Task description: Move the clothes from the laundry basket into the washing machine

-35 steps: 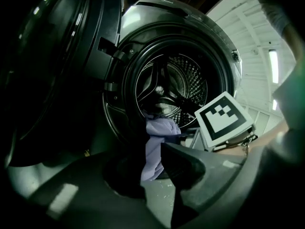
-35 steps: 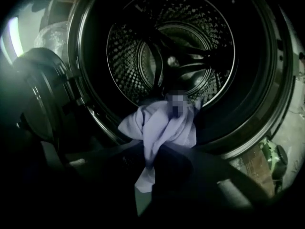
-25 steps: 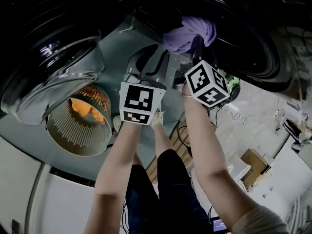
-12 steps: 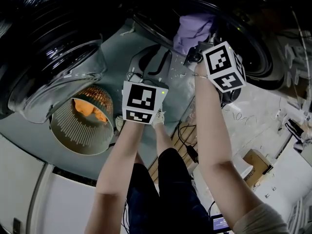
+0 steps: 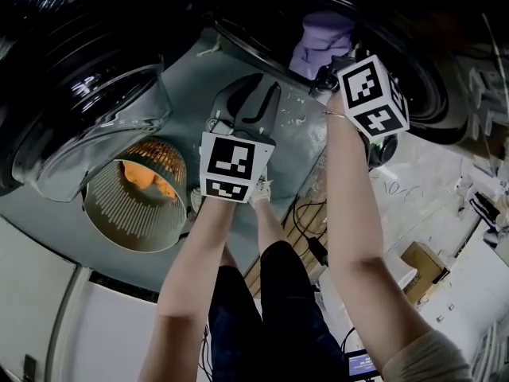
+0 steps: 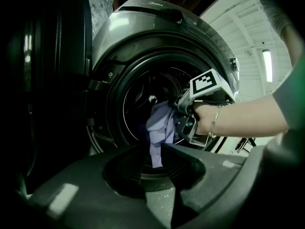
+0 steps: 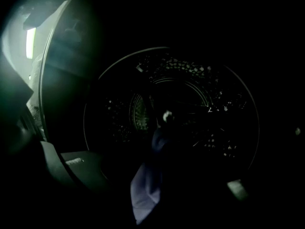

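The washing machine [image 6: 157,18] stands with its door [image 5: 87,126] swung wide. The step in hand is judged to be dropping a purple garment [image 6: 159,128] into the drum [image 6: 136,99]. To do it well, the cloth should be carried past the door seal and fully inside before release. Its lower end appears to hang at the lip of the opening, where it could slide out or catch. The laundry basket [image 5: 127,213] beside the machine holds an orange item [image 5: 141,177], so more loads are due. The garment hangs from the front of the right tool [image 5: 324,76] at the drum mouth. That tool's jaws have just been easing apart, to a narrow gap only, with the cloth caught between them. The left tool [image 5: 250,106] hangs lower, outside the opening, jaws wide and empty.
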`<move>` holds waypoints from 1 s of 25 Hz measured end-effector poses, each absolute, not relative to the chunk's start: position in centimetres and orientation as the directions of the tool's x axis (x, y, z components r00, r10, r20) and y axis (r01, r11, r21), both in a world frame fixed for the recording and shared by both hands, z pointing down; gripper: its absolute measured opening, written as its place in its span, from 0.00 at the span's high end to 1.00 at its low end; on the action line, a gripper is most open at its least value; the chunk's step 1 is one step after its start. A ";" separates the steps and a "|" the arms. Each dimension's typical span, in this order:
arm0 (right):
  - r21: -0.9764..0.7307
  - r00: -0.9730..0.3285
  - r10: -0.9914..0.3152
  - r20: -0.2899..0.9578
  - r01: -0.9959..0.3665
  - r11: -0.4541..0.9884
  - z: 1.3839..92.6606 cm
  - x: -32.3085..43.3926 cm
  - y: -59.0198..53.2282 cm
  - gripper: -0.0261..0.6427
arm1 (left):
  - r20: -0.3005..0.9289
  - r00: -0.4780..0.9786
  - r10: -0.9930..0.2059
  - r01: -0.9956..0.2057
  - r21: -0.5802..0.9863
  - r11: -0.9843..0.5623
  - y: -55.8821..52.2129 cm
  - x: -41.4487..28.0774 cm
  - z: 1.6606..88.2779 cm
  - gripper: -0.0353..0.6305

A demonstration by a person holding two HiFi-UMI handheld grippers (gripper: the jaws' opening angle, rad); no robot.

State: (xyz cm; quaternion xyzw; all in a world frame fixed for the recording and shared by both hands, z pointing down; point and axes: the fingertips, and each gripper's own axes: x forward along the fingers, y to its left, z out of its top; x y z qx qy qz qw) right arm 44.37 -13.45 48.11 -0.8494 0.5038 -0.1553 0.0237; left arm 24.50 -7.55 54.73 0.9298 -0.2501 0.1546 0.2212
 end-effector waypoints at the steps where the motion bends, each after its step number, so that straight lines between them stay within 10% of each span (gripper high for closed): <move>1: -0.192 0.420 -0.870 0.258 -0.860 -0.473 48.6 43.8 -13.6 0.76 | 0.399 0.827 -0.396 -0.533 0.335 -0.777 -7.5 24.6 54.7 0.82; 11: -0.199 0.378 -0.854 0.358 -0.863 -0.465 50.0 41.5 -12.5 0.27 | 0.385 0.832 -0.399 -0.529 0.335 -0.780 -7.5 24.7 53.6 0.82; 25: -0.076 0.401 -0.859 0.319 -0.893 -0.444 47.9 41.8 -12.4 0.23 | 0.373 0.834 -0.408 -0.530 0.333 -0.780 -8.1 24.7 52.6 0.82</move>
